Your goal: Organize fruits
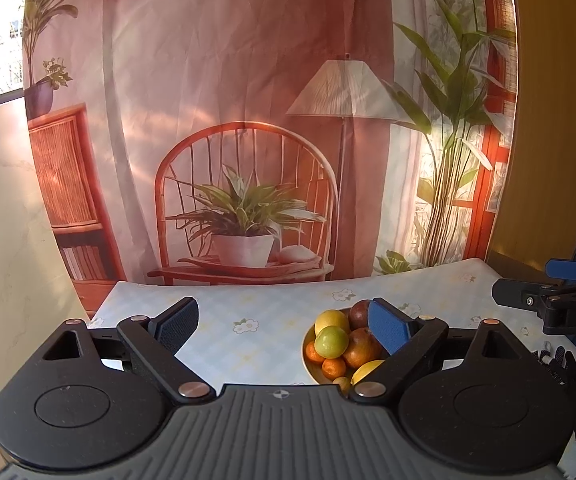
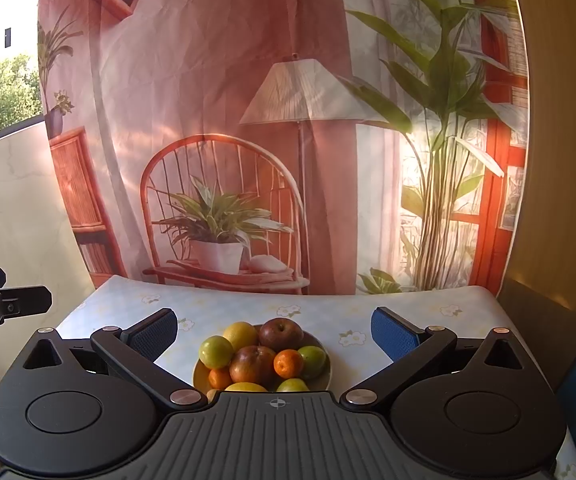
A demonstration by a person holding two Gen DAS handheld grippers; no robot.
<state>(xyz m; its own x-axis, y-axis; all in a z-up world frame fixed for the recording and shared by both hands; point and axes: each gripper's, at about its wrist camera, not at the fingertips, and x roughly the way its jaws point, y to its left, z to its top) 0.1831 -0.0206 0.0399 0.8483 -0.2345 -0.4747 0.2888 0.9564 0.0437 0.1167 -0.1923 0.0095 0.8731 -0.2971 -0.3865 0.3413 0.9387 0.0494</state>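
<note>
A shallow bowl (image 2: 327, 366) piled with fruit stands on the flowered tablecloth. In it are two red apples (image 2: 281, 334), green fruits (image 2: 216, 351), small oranges (image 2: 288, 363) and yellow fruits (image 2: 240, 334). My right gripper (image 2: 275, 335) hovers just short of the bowl, open, with the pile showing between its blue pads and nothing touched. My left gripper (image 1: 283, 326) is open too, with bare cloth between its pads. Its right pad hides part of the bowl (image 1: 308, 360), where a green fruit (image 1: 331, 342) and a red apple (image 1: 362, 347) show.
The table (image 2: 247, 304) ends at a printed cloth backdrop (image 2: 227, 120) just behind it. A black patterned glove (image 1: 568, 380) lies at the table's right side. The right gripper's fingers (image 1: 528, 298) reach in at the left wrist view's right edge.
</note>
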